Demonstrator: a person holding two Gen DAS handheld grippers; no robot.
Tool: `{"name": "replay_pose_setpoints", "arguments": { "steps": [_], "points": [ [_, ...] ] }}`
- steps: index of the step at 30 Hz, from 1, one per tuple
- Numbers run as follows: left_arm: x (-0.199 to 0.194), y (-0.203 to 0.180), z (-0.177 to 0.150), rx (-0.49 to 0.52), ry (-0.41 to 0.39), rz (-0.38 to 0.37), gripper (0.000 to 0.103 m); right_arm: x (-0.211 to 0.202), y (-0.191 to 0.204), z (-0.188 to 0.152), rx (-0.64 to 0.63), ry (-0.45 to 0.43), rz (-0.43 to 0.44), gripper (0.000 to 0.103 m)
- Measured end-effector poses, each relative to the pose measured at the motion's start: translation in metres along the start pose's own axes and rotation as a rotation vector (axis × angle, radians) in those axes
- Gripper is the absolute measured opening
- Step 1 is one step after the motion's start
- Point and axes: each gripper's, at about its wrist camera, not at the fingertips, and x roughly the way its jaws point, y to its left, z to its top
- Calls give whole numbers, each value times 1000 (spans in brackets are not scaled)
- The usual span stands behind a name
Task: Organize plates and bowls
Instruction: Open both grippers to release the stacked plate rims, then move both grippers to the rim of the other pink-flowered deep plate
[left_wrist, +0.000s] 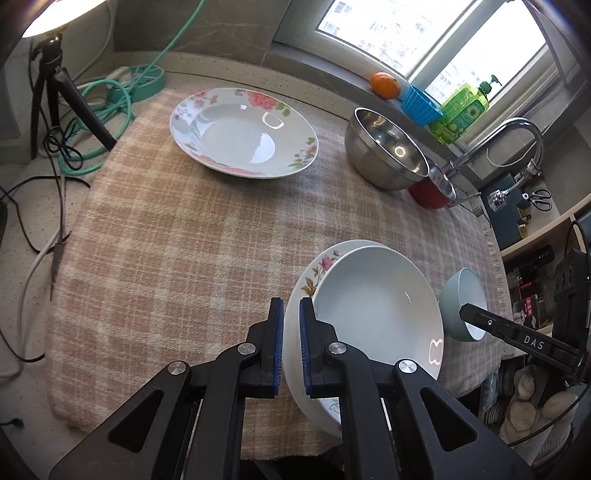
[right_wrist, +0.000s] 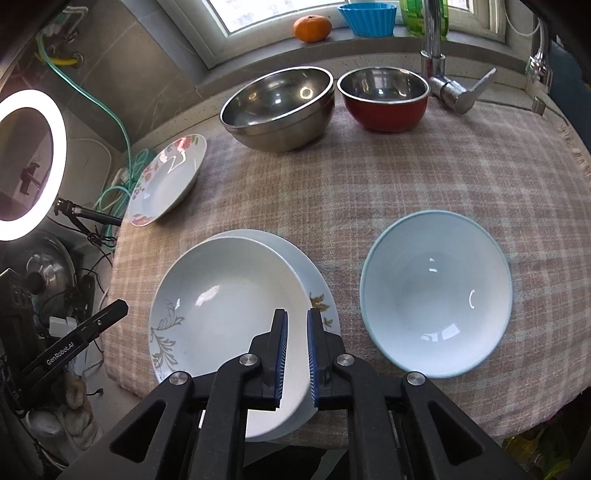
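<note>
Gripping the rim of a white plate low and right of centre in the left wrist view: left hand-held gripper, blue pads nearly together with the plate edge pinched between them. Stacked on a flowered plate beneath it, both lying on a checked cloth spread over the desk. Same white plate seen at lower left of centre in the right wrist view, grey leaf pattern on its left rim, the lower plate peeking out on its right side.

Clamped onto the near right rim of that white plate: right hand-held gripper, pads close together with the rim between them.

Just right of the stack, apart from it: pale blue bowl, upright on the cloth, also visible at the right edge of the left wrist view.

Farther back, at upper centre of the left wrist view: second flowered plate, lying alone. At upper right: steel bowl with a red bowl just beside it.

Along the windowsill at the top of the right wrist view: orange and blue cup. Glowing ring light at the left edge.
</note>
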Motion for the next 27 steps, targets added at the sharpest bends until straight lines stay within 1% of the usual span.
{"name": "replay_pose_setpoints", "arguments": {
  "steps": [6,12,15,19,21,24,27],
  "points": [
    [-17,16,7,-38,-44,-8,7,-26,31,15,-76,-74,24,10],
    [-34,30,13,-76,-84,-21,7,-46,65,34,-127,-108,77,10],
    [-41,35,17,-96,-110,-22,7,-57,85,45,-186,-127,77,10],
    [-48,41,22,-135,-137,-22,7,-66,107,61,-251,-121,90,10],
    [-50,43,23,-150,-152,-15,7,-68,115,70,-283,-124,83,10],
    [-55,47,25,-191,-177,-6,7,-68,127,85,-343,-129,70,10],
    [-59,51,25,-227,-205,16,7,-63,133,103,-370,-108,86,10]
  ]
}}
